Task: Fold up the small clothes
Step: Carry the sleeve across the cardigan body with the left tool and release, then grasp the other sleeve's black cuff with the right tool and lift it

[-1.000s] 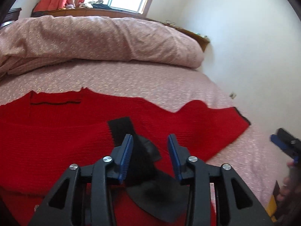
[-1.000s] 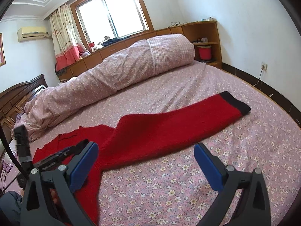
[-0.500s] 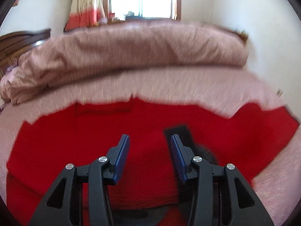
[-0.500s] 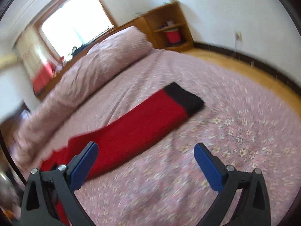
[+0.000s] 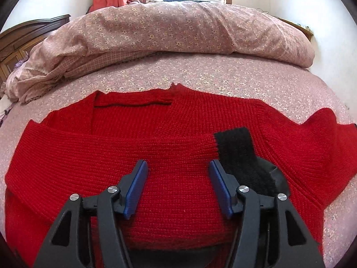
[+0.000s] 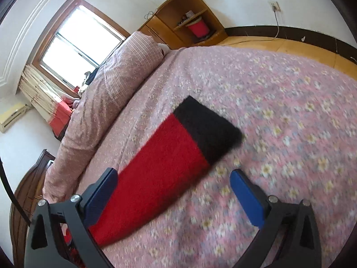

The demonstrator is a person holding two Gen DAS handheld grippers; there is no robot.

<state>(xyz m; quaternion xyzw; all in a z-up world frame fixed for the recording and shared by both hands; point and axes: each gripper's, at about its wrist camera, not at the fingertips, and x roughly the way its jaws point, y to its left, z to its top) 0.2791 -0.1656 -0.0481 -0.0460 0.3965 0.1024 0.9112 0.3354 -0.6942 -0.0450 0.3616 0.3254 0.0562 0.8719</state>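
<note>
A red knitted sweater [image 5: 125,147] lies flat on the bed, collar away from me. One sleeve is folded across the chest, its black cuff [image 5: 238,149] to the right. My left gripper [image 5: 178,178] is open and empty, just above the folded sleeve. In the right wrist view the other sleeve [image 6: 156,169] stretches out over the bedsheet, ending in a black cuff [image 6: 205,127]. My right gripper [image 6: 174,189] is open wide and empty, low over this sleeve near the cuff.
The bed has a pink flowered sheet [image 6: 279,116]. A rolled pink duvet [image 5: 169,26] lies along the far side. A wooden headboard [image 5: 26,38] is at the left. A wooden shelf unit [image 6: 185,22] and bare floor [image 6: 290,47] lie beyond the bed's edge.
My left gripper has let go of the folded sleeve's cuff, opened wider and swung left over the chest. My right gripper has moved along the outstretched sleeve toward its black cuff.
</note>
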